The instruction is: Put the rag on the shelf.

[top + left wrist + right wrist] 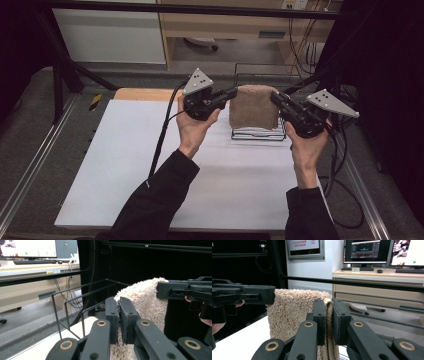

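A beige fluffy towel hangs folded in the air between the two grippers, in front of a black wire rack at the table's far side. My left gripper pinches the towel's upper left corner, and in the left gripper view the towel is squeezed between the shut jaws of that gripper. My right gripper pinches the upper right corner. In the right gripper view the towel has its edge clamped in the right gripper. The towel's lower edge hangs over the rack's base.
The white table top spreads out under both hands. The wire rack stands behind the towel, near the table's far edge. Black frame bars cross beyond the table. Cables trail along the right side.
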Demonstrator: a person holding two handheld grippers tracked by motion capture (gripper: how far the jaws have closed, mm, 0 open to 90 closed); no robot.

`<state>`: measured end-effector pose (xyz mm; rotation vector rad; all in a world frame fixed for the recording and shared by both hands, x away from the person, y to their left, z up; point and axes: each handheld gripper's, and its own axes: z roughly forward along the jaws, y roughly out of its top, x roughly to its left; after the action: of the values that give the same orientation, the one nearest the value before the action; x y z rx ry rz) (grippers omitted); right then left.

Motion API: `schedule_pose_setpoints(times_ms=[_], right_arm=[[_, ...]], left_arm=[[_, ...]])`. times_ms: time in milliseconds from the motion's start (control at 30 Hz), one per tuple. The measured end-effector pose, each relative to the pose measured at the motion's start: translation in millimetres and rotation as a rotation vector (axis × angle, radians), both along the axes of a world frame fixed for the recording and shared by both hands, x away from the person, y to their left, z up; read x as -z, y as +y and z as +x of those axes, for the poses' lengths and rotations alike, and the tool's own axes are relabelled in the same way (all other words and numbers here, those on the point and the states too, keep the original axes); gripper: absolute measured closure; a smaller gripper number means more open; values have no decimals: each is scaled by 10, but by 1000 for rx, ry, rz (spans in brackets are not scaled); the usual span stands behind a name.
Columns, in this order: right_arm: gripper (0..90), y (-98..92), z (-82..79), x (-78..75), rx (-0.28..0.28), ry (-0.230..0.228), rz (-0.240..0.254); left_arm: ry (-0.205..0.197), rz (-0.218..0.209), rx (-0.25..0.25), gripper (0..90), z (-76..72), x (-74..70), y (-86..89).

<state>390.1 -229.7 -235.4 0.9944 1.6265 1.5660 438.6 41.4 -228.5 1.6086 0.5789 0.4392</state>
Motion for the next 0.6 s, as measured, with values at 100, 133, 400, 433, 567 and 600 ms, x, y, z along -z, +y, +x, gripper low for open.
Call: schedule_pose_setpoints(times_ms=[100, 133, 400, 433, 567, 600], right_arm=[[827, -31, 21, -44, 11, -8, 5], [827, -38, 28, -60, 15, -10, 3], [827, -104, 102, -175, 45, -34, 2], [827, -116, 113, -190, 49, -36, 3], [827, -163, 156, -237, 60, -42, 10], [827, -171, 166, -248, 63, -44, 11]], left_arm=[[-9, 1, -1, 855, 41, -57, -44], [-11, 1, -1, 855, 55, -75, -56], [-31, -6, 0, 855, 150, -183, -160], [-30, -14, 0, 854, 165, -193, -176], [-30, -16, 2, 855, 226, -239, -231], [-30, -20, 1, 854, 236, -250, -242]])
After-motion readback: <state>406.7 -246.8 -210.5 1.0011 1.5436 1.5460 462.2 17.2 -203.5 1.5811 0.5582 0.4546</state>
